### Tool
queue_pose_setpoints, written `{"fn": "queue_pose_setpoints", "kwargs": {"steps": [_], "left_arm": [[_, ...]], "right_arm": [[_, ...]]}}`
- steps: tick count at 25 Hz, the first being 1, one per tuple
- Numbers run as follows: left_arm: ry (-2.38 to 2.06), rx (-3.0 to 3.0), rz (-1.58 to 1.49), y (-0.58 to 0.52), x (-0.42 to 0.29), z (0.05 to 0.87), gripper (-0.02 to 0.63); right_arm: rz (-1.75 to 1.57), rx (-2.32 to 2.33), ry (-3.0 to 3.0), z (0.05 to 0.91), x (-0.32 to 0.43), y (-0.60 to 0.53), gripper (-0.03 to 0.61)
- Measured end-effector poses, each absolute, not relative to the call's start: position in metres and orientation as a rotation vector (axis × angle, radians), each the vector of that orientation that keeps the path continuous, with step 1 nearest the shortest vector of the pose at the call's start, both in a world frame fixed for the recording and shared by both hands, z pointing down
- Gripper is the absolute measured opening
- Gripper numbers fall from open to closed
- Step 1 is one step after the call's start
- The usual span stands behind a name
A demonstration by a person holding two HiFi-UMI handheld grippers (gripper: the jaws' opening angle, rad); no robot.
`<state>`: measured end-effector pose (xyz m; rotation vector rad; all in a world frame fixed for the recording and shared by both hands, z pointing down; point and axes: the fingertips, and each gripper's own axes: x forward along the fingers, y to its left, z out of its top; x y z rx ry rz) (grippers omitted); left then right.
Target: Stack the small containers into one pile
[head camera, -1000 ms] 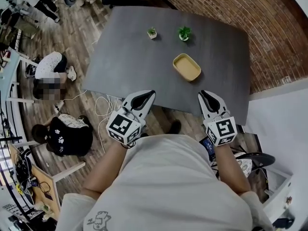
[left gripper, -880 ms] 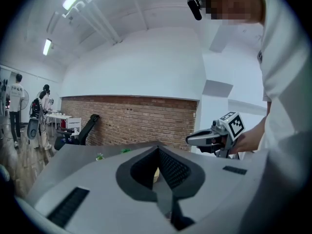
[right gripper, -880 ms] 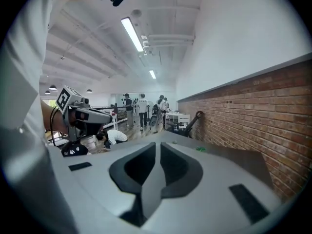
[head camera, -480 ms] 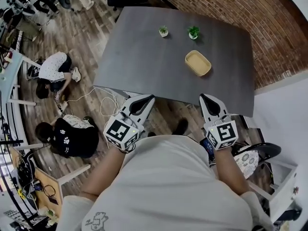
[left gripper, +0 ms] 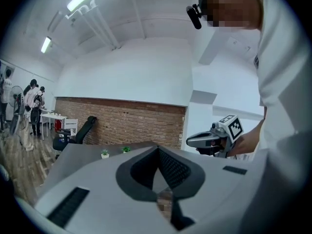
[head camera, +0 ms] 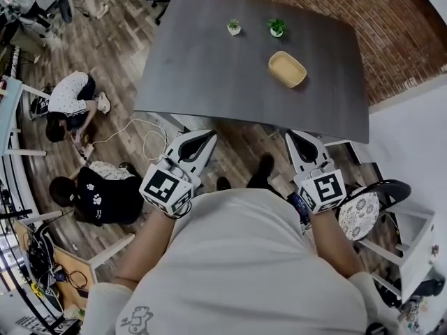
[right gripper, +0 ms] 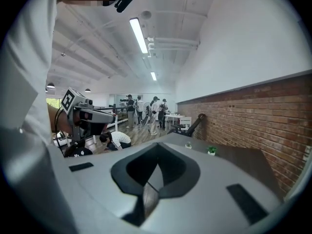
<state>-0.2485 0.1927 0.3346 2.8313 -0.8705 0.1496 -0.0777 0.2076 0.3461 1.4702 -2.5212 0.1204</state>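
Observation:
A shallow tan container [head camera: 287, 69] sits on the grey table [head camera: 209, 68], towards its far right. Both grippers hang well short of it, over the floor in front of the table's near edge. My left gripper [head camera: 210, 135] is shut and empty; in its own view the jaw tips [left gripper: 157, 147] meet. My right gripper [head camera: 290, 135] has just been closing and is shut with nothing between the jaws [right gripper: 157, 157]. Each gripper view shows the other gripper, the right gripper [left gripper: 191, 141] and the left gripper [right gripper: 111, 112], held level. The container is hidden in both gripper views.
Two small potted plants [head camera: 233, 26] [head camera: 276, 27] stand at the table's far side. Two people crouch on the wooden floor at the left [head camera: 68, 103] [head camera: 101, 194], beside a white cable [head camera: 143, 135]. A chair [head camera: 367, 211] stands at the right; a brick wall [head camera: 391, 40] runs behind.
The person has stepped back from the table. Both grippers have come off its near edge and are now over the floor, farther from the container.

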Motion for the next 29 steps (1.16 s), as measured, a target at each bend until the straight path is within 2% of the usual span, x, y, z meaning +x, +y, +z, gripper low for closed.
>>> {"fn": "queue_pose_setpoints", "kwargs": {"steps": [10, 29], "left_arm": [[-0.858, 2.813, 0.136, 0.207, -0.271, 0.344, 0.011], [-0.868, 2.809, 0.135, 0.179, -0.247, 0.344, 0.011]], "right_arm": [[0.074, 1.432, -2.542, 0.343, -0.11, 0.231, 0.006], [0.081, 1.427, -2.562, 0.34, -0.087, 0.203, 0.006]]}}
